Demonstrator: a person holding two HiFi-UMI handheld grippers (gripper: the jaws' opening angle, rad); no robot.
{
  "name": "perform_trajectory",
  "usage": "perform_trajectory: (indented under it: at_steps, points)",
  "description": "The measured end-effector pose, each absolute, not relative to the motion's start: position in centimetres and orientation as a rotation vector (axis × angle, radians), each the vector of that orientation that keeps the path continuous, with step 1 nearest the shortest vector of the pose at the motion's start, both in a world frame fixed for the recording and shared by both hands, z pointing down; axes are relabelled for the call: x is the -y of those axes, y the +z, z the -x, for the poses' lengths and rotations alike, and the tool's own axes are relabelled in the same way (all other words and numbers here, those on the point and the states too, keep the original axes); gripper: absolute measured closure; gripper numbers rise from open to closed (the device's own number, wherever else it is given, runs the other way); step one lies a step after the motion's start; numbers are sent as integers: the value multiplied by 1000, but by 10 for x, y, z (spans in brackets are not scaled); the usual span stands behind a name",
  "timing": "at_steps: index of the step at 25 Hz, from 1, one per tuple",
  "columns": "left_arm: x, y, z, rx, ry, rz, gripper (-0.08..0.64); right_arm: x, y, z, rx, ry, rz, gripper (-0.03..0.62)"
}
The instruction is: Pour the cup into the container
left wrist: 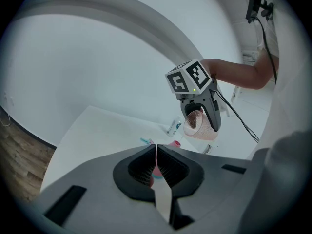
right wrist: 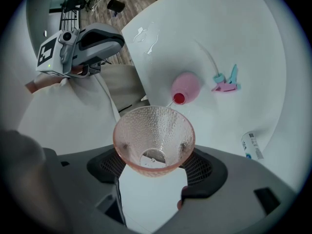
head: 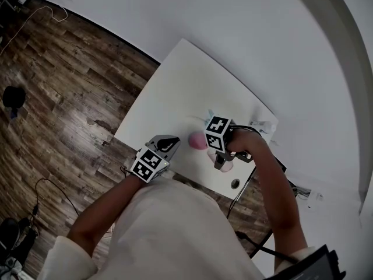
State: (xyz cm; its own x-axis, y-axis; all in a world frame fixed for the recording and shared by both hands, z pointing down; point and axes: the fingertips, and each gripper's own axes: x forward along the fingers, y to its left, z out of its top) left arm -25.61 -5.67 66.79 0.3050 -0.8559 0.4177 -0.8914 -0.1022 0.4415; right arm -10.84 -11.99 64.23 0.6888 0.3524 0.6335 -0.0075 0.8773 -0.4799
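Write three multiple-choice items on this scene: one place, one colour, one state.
1. Where is the cup? A. on the table B. between the right gripper's jaws C. on the floor
2. What colour is the container? A. pink B. green C. black
3. How are the left gripper's jaws? A. wide apart B. shut on a bottle C. together, empty
Key: B, its jaws clamp the cup's sides; A, its body is pink; C, the jaws meet with nothing between.

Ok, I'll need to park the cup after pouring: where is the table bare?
The broad stretch of table beyond the pink bottle, toward the far corner, is bare. Crowded by the bottle: a spray head beside it, a small tube near the edge. A wet patch lies by a corner.
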Motion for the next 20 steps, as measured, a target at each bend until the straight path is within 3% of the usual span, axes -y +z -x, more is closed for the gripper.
perform_trajectory:
  at_steps: [20]
  points:
    - [57,669,254,1527,113,-1963,549,123,646,110,708,145,489,229]
